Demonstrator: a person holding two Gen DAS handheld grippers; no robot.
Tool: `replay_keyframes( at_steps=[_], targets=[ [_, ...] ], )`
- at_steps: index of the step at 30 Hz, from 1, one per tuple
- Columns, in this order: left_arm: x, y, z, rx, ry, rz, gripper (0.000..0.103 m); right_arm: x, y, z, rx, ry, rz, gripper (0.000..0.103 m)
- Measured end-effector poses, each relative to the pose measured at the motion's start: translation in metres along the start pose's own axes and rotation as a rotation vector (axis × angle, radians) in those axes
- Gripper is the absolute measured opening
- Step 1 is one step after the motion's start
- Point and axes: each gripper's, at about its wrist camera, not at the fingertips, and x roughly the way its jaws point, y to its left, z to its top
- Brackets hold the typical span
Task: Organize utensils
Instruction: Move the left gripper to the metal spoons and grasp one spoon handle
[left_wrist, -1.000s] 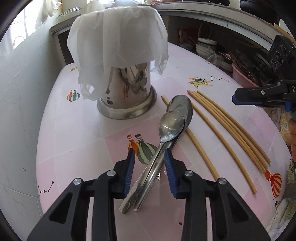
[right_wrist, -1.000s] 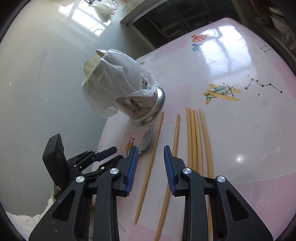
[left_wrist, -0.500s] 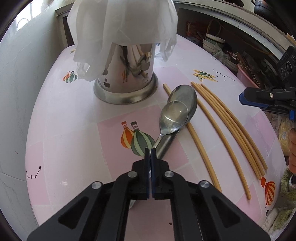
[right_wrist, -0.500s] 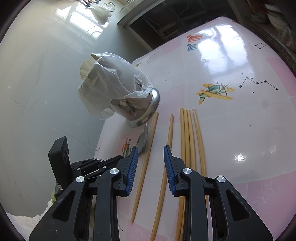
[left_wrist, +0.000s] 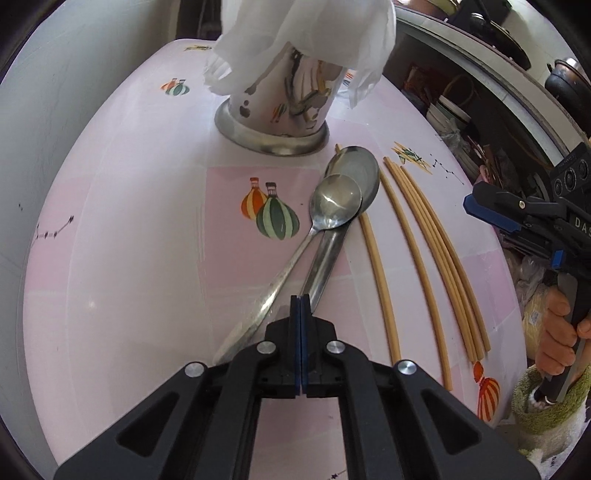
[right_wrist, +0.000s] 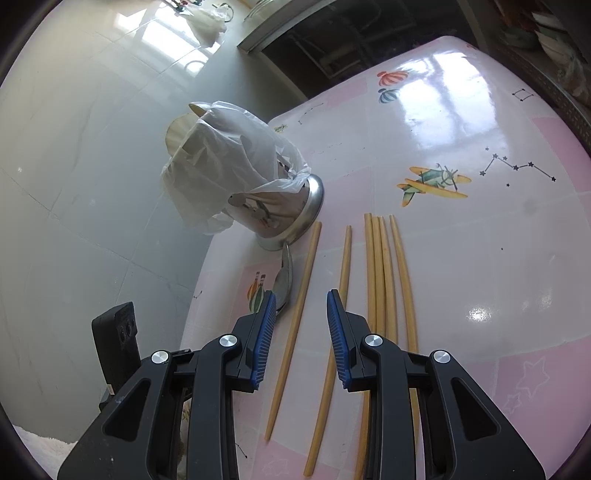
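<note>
Where table (left_wrist: 110, 258) lies bare, left tongs (left_wrist: 300, 301) shut over spoons (left_wrist: 334, 206).

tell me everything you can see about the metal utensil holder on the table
The utensil holder is a shiny steel cylinder with a flared base ring, its wall mirroring the table's balloon prints. It stands upright near the pink table's far edge. A thin white plastic bag is draped over its top, hiding the opening and any contents. The larger spoon's bowl lies close to its base; contact cannot be judged.

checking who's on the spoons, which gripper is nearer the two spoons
Left. The left gripper is shut right at the spoons' handles; the right gripper hovers open beside them, over the chopsticks.
</note>
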Motion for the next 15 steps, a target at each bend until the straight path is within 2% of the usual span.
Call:
replay_keyframes(
  at_steps=[3, 6, 9, 10, 12, 15],
  targets=[
    [-0.015, 0.0, -0.008, -0.023, -0.05, 0.012, 0.0, 0.003, 0.003, 0.0, -0.007, 0.005, 0.001, 0.029],
    [-0.025, -0.002, -0.004, 0.012, -0.108, 0.034, 0.0, 0.007, 0.006, 0.0, -0.017, 0.014, 0.004, 0.029],
    [-0.026, -0.004, 0.005, 0.067, -0.13, 0.06, 0.0, 0.009, 0.01, -0.001, -0.024, 0.02, 0.01, 0.029],
    [-0.023, -0.005, 0.009, 0.093, -0.129, 0.066, 0.002, 0.009, 0.011, -0.002, -0.026, 0.019, 0.01, 0.029],
    [-0.013, -0.007, 0.016, 0.137, -0.107, 0.102, 0.014, 0.008, 0.011, -0.003, -0.028, 0.019, 0.007, 0.029],
    [0.002, -0.012, 0.024, 0.21, -0.086, 0.124, 0.015, 0.006, 0.01, -0.004, -0.029, 0.02, 0.003, 0.029]
  ],
)
